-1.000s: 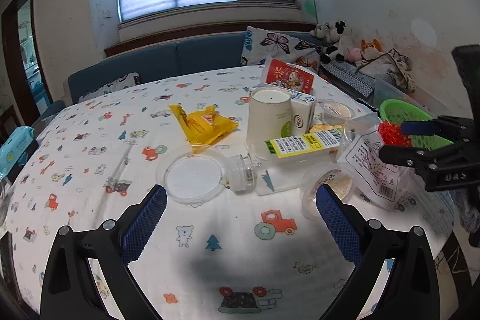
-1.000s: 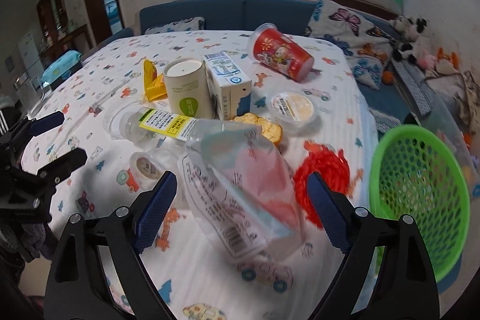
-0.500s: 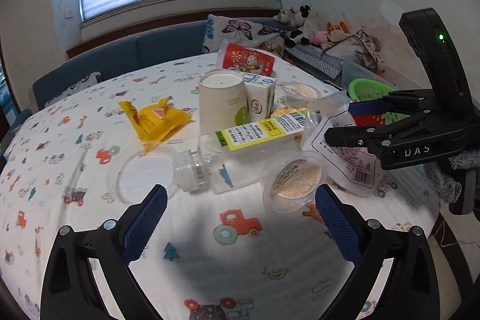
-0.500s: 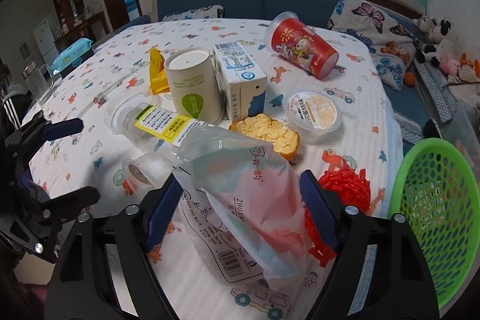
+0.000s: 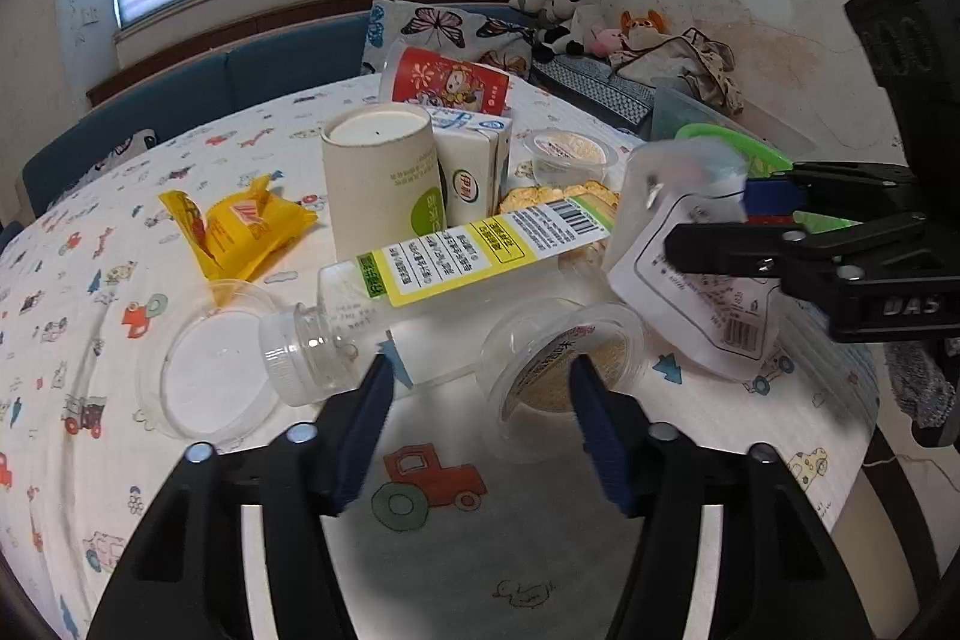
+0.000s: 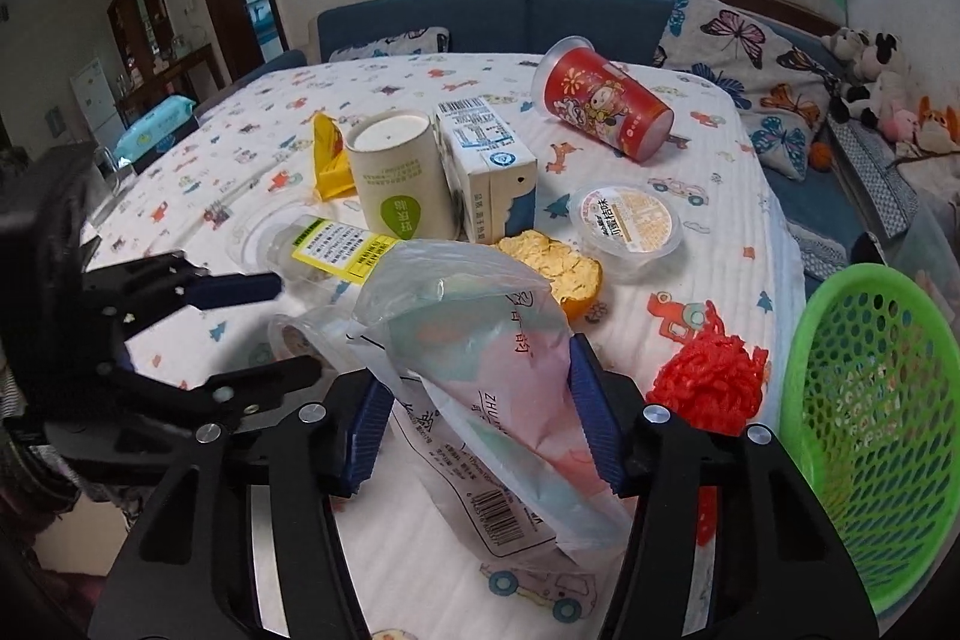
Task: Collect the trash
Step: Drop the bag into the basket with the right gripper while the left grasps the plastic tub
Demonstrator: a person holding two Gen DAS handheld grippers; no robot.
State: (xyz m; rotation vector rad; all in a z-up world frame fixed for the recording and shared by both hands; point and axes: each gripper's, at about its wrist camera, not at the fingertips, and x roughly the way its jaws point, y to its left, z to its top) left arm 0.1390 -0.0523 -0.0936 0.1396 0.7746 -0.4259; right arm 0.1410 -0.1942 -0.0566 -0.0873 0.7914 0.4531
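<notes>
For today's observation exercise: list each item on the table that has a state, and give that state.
Bottle: lying down, uncapped.
Red cup: on its side.
Paper cup: upright.
Carton: upright.
Basket: tilted; contents unclear.
Bag: between closing right gripper pads.
Left gripper: closing, nothing gripped.

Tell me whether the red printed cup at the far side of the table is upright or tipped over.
Tipped over. The red cup lies on its side on the tablecloth, its clear rim towards the sofa and its base towards the camera.

A blue sofa (image 6: 516, 13) stands behind the worktop (image 6: 420, 70), with a butterfly pillow (image 6: 744, 52) and plush toys (image 6: 870, 58) on it.
</notes>
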